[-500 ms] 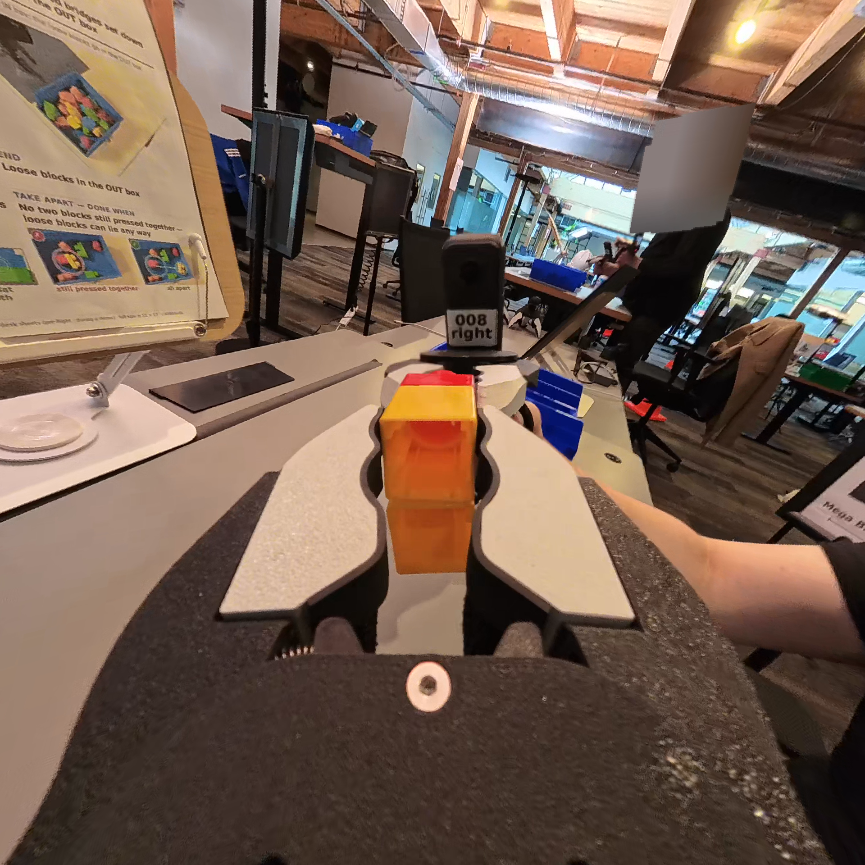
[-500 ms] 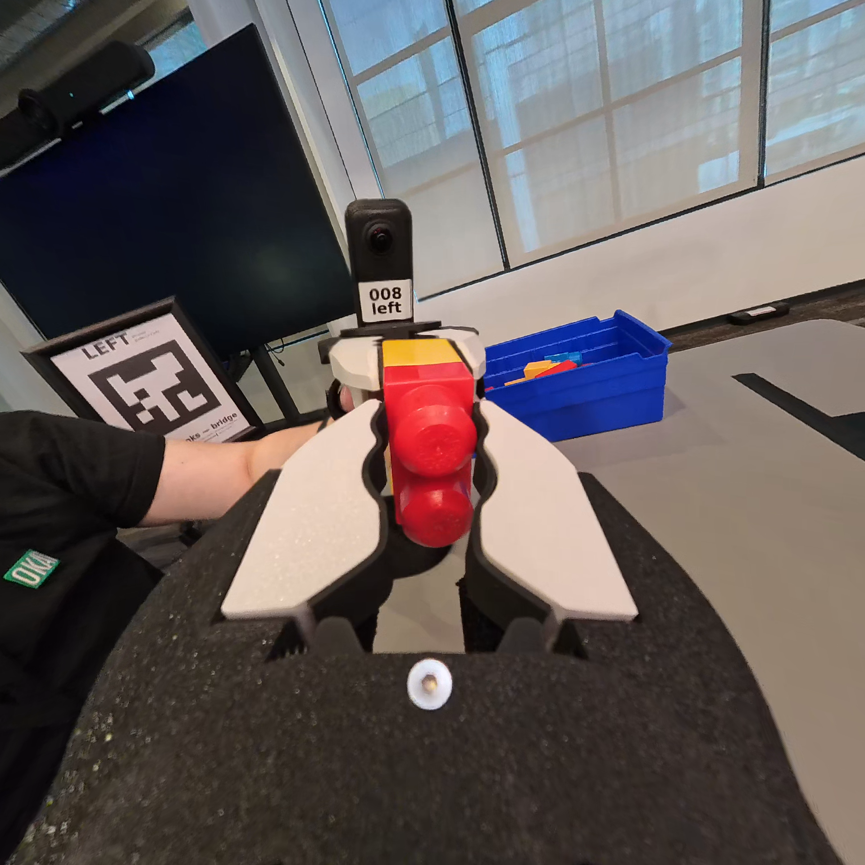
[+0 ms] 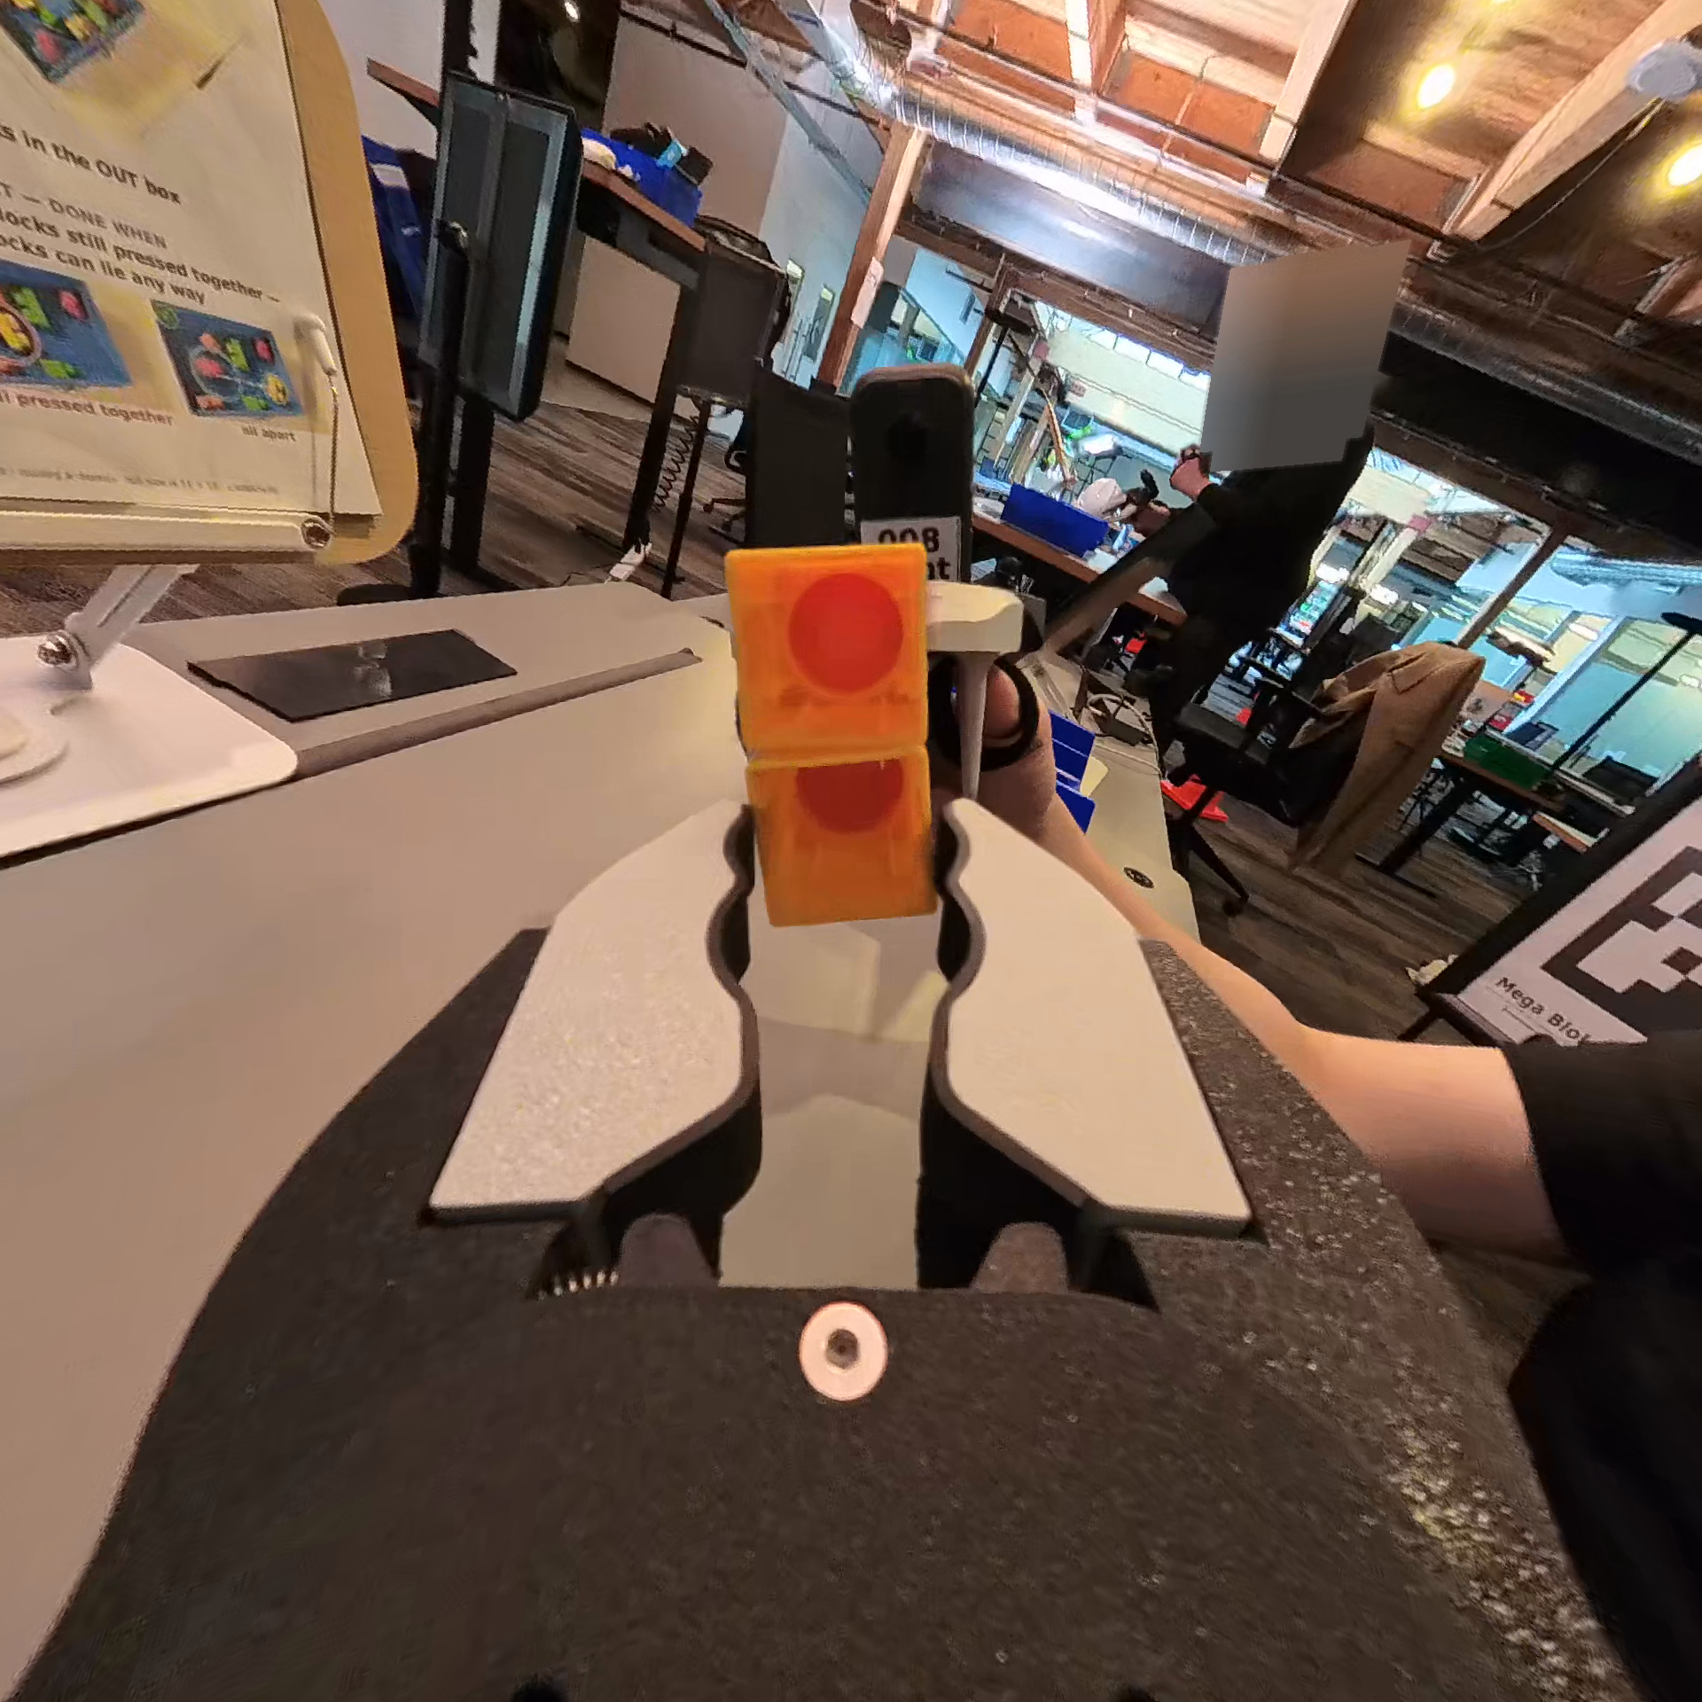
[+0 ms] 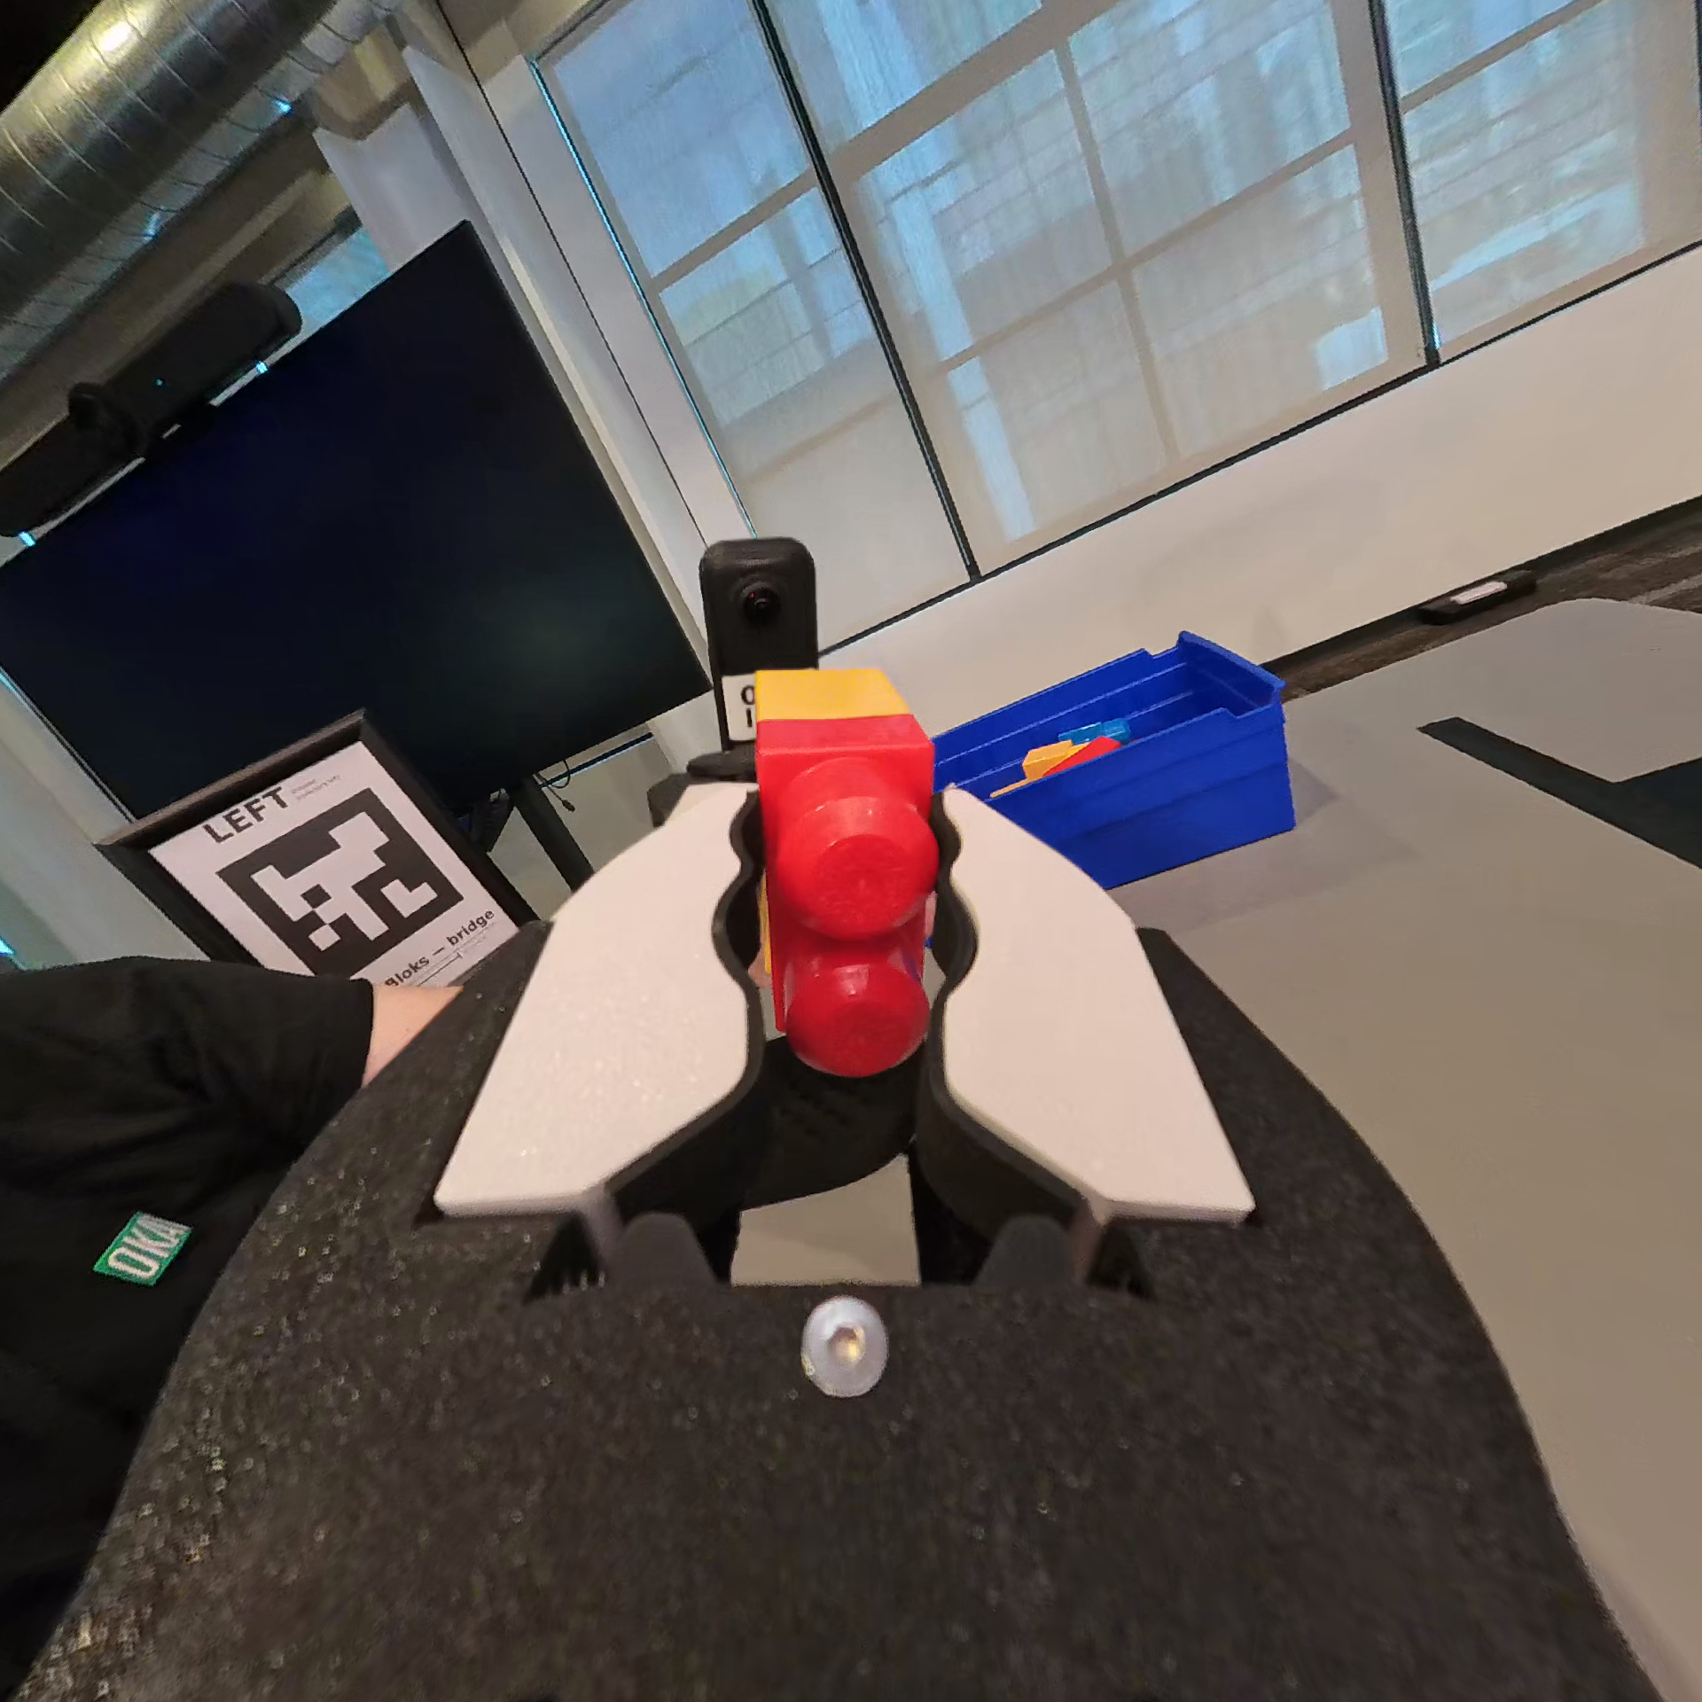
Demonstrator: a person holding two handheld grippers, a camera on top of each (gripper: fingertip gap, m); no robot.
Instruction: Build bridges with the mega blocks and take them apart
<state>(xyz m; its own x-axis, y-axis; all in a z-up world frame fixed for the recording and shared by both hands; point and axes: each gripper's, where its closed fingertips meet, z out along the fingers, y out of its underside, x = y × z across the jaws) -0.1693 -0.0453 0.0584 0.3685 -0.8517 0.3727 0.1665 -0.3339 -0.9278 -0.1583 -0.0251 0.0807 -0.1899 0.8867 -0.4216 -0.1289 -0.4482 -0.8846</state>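
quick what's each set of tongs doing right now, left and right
Left tongs: shut on the orange block.
Right tongs: shut on the red block, which is joined to the orange one.

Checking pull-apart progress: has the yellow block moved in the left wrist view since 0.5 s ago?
Yes. The yellow block has slid forward out of the left gripper, towards its tips.

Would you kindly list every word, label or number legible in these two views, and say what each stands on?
I won't quote the wording; these things bear it:
Instruction poster: printed lines, partly motion-blurred.
White tag on the black camera: half hidden.
Floor sign with a square code: caption cut off.
Framed sign with a square code: heading and caption, legible.
Second white tag: mostly hidden.
Green sleeve patch: letters legible.
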